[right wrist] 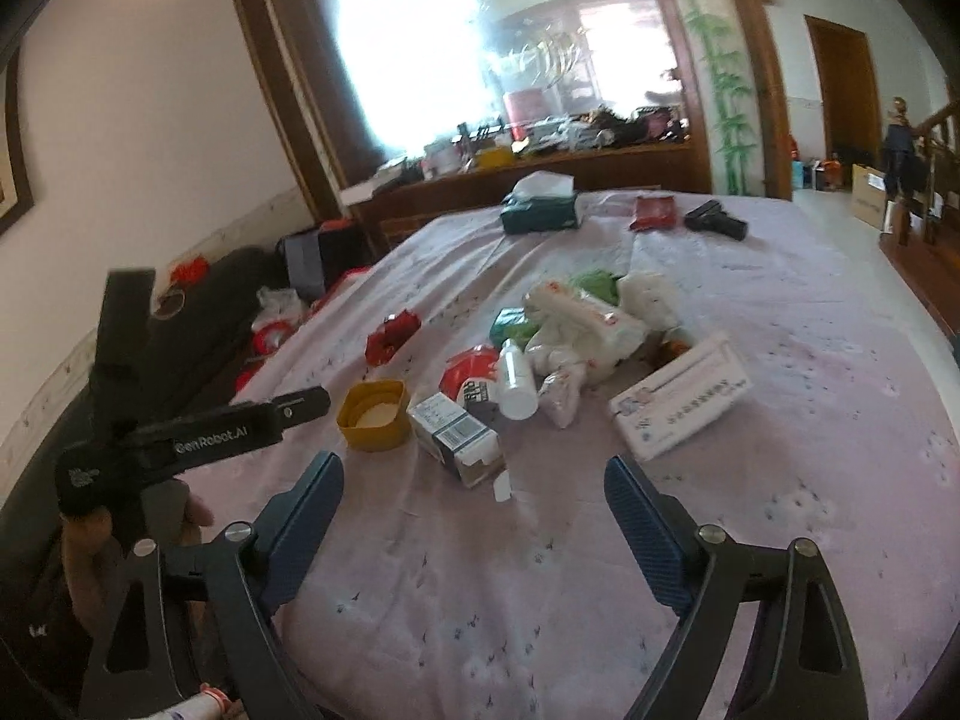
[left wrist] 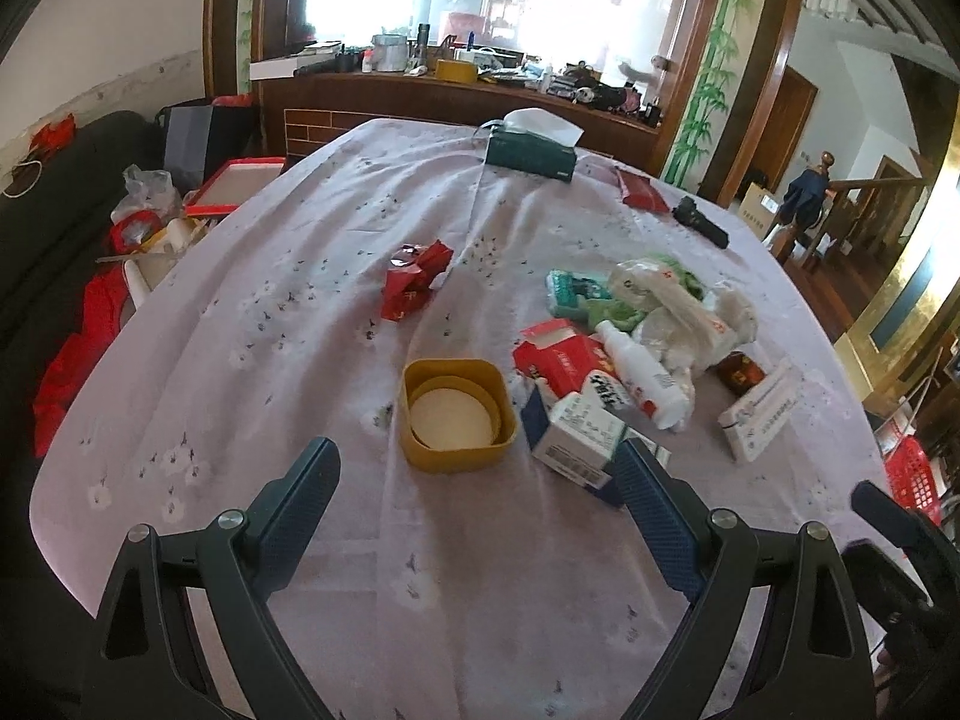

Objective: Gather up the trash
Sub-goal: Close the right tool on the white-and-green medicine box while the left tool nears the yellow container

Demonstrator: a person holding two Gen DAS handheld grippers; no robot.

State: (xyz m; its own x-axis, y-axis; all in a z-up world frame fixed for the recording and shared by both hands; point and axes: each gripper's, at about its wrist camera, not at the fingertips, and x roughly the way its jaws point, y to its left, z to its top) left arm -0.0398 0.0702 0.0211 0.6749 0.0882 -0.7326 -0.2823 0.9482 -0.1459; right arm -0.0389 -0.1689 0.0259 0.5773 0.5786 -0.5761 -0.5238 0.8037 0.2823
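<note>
Trash is lying heaped on the table (left wrist: 252, 360) just right of the yellow container (left wrist: 457, 414): boxes (left wrist: 570, 432), a white bottle (left wrist: 642, 375), crumpled bags (left wrist: 678, 300). Left gripper (left wrist: 477, 516) and right gripper (right wrist: 474, 531) are hovering before it, jaws spread, holding nothing.

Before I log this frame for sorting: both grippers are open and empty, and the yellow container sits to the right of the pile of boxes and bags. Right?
Not quite. The yellow container sits to the left of the pile of boxes and bags, as the left wrist view shows. The rest holds: the left gripper and right gripper are open and empty.
</note>
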